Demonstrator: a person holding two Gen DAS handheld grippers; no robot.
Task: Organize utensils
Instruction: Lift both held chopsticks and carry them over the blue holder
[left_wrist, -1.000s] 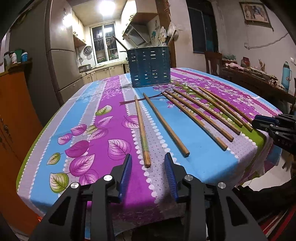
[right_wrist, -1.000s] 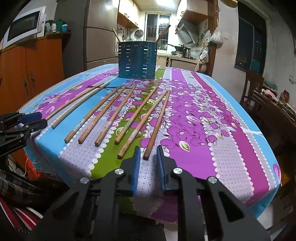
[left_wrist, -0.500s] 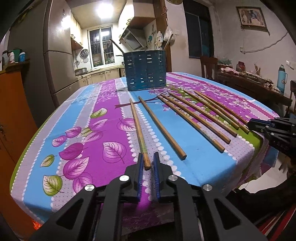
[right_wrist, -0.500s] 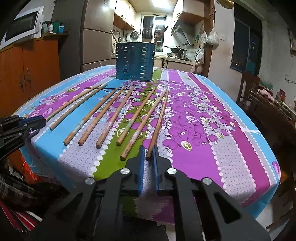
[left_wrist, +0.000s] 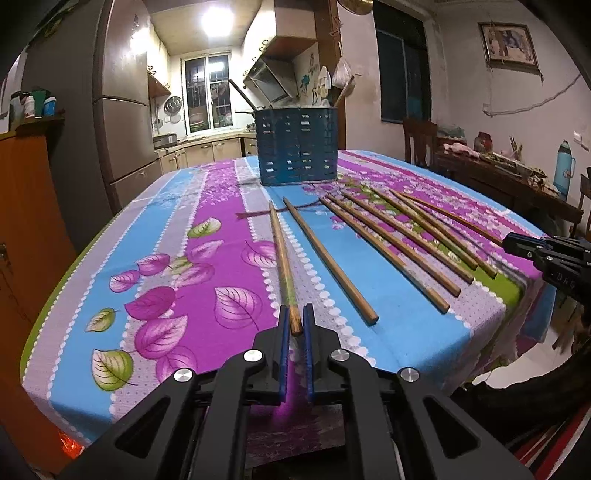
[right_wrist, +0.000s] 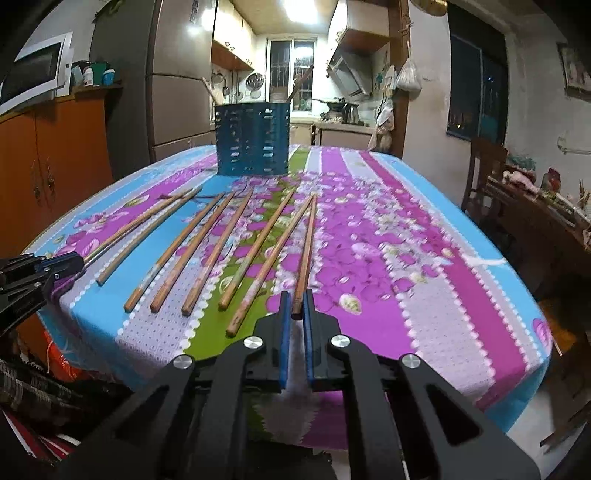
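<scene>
Eight wooden chopsticks lie fanned on the floral tablecloth (left_wrist: 192, 229), thin tips toward the blue slotted utensil holder (left_wrist: 298, 147) at the far end, thick ends toward the near edge, so each butt is easy to pinch from this side. Left gripper (left_wrist: 294, 325) is closed on the butt of the leftmost chopstick (left_wrist: 281, 251), blue pads on either side of it; stick looks flat on the cloth, not yet lifted. Right gripper (right_wrist: 296, 308) likewise clamps the butt of the rightmost chopstick (right_wrist: 307, 243), which also looks to be resting on the cloth (contact under the tip is hard to confirm).

Six more lie between them, side by side, mostly not touching. Taking the two outermost at once keeps the grippers well apart and avoids knocking neighbours. Holder stands upright with a couple of utensil handles already poking out, likely the drop target. Gripping at the very end means a long lever, so sticks may droop or swing when raised.
</scene>
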